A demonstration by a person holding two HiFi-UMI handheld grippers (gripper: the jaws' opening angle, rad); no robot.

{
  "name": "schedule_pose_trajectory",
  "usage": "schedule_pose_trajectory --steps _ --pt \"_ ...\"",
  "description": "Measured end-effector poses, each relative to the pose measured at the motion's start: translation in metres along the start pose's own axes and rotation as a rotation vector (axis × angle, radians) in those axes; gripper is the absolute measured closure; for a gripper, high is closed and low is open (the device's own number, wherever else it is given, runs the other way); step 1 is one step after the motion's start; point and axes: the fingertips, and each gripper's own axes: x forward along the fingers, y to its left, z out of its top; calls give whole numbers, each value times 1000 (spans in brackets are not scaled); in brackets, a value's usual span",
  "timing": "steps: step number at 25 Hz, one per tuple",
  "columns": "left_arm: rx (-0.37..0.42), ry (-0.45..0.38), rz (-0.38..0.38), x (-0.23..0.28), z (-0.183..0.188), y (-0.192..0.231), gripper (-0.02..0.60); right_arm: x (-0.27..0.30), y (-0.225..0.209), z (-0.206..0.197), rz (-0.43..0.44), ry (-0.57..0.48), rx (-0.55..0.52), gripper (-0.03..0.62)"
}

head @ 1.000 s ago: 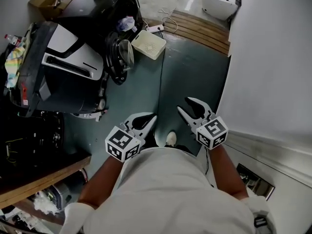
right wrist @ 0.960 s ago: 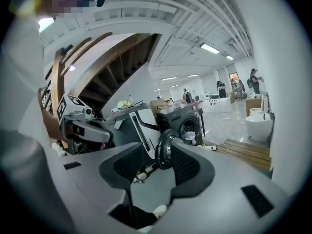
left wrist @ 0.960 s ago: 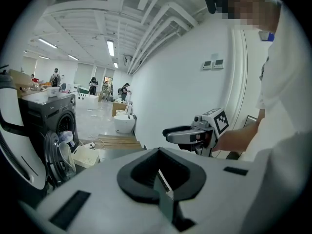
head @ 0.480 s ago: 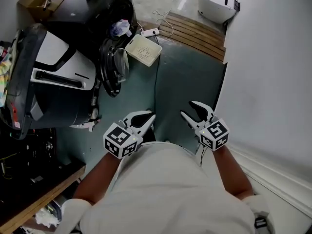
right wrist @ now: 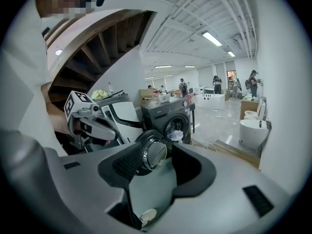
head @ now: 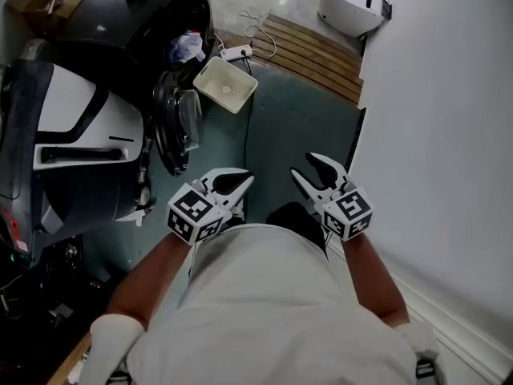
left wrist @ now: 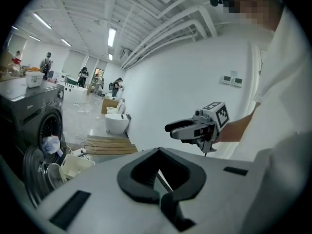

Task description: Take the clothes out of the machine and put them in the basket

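**Teal floor beside the open washer: two tools held clear, laundry in the drum**

Setting: teal-grey floor [head: 300, 119], with a plain white wall [head: 441, 119] along its right side and a slatted brown wooden platform [head: 317, 48] at its far end.

1. Dark grey front-loading washing machine [head: 120, 18], upper left in the head view. Its round black door with a glass porthole [head: 178, 123] hangs wide open.
2. Clothes [head: 186, 46]: a crumpled pale blue-and-white bundle lying in the mouth of the drum.
3. Cream perforated plastic basket [head: 226, 84], on the floor just in front of the machine, between the open door and the wooden platform.
4. White power strip [head: 234, 52] with a trailing cable, on the floor just beyond the basket.
5. Left tool [head: 248, 180]: grey body, black pads, marker cube. It is held low in front of the person's white shirt [head: 264, 311]. Its jaws meet at the tips, with nothing caught between them.
6. Right tool [head: 301, 166]: same build, held beside the left one and nearer the wall. Its jaws stand apart and have just been opening, with nothing between them. In the right gripper view, the open door and the clothes show through the gap, far off.

Both tools hang over the floor, well apart from the machine and the basket.
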Motion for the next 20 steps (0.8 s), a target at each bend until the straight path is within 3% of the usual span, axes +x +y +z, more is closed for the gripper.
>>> schedule_pose_trajectory --steps 9,12,20 --pt "-65 17 62 74 36 49 583 38 -95 15 71 16 7 408" --pt "-90 11 103 116 66 58 583 46 -142 29 118 16 -16 408" --pt "-63 -4 176 222 143 76 583 58 -258 52 231 38 -59 408"
